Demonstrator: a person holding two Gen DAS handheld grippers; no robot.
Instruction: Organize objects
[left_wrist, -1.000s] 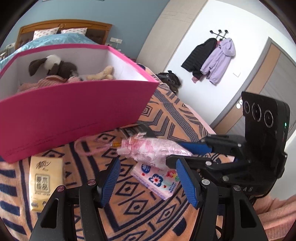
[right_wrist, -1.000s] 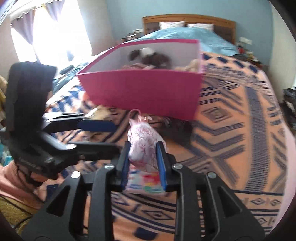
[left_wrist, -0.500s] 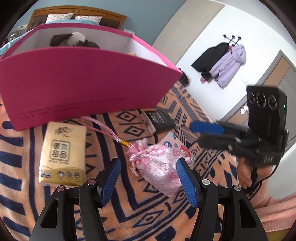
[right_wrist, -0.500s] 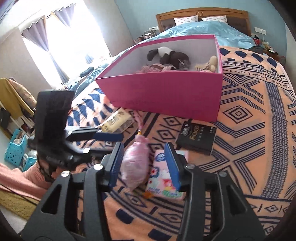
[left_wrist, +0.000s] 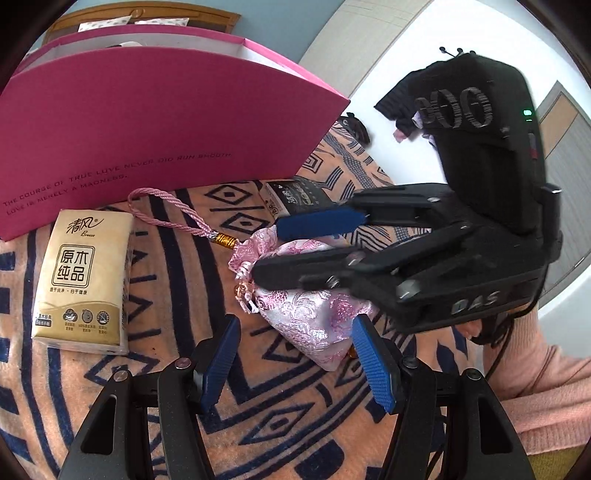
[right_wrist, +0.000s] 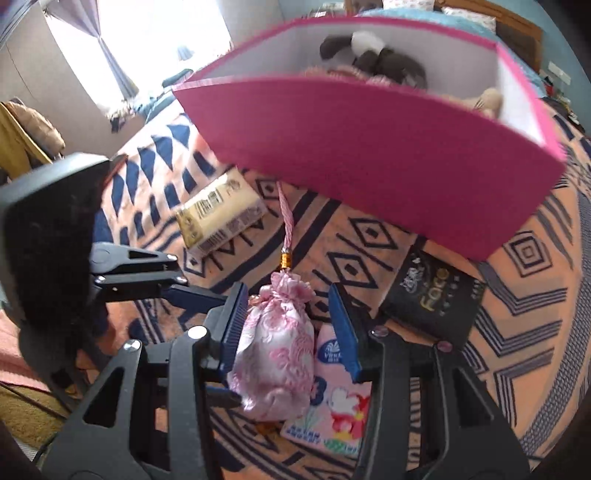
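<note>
Right gripper (right_wrist: 291, 325) spread wide, straddling soft pink brocade drawstring pouch (right_wrist: 275, 354) lying on patterned blanket (right_wrist: 524, 314) before pink cardboard box (right_wrist: 369, 155). Left gripper (left_wrist: 295, 354) likewise unclenched. Light, squashy, probably slippery: best pinched mid-body.

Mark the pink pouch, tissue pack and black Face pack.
pink pouch (right_wrist: 275, 354), right wrist view, middle of its body
tissue pack (left_wrist: 79, 275), left wrist view, printed front
black Face pack (right_wrist: 436, 302), right wrist view, top face by the lettering
</note>
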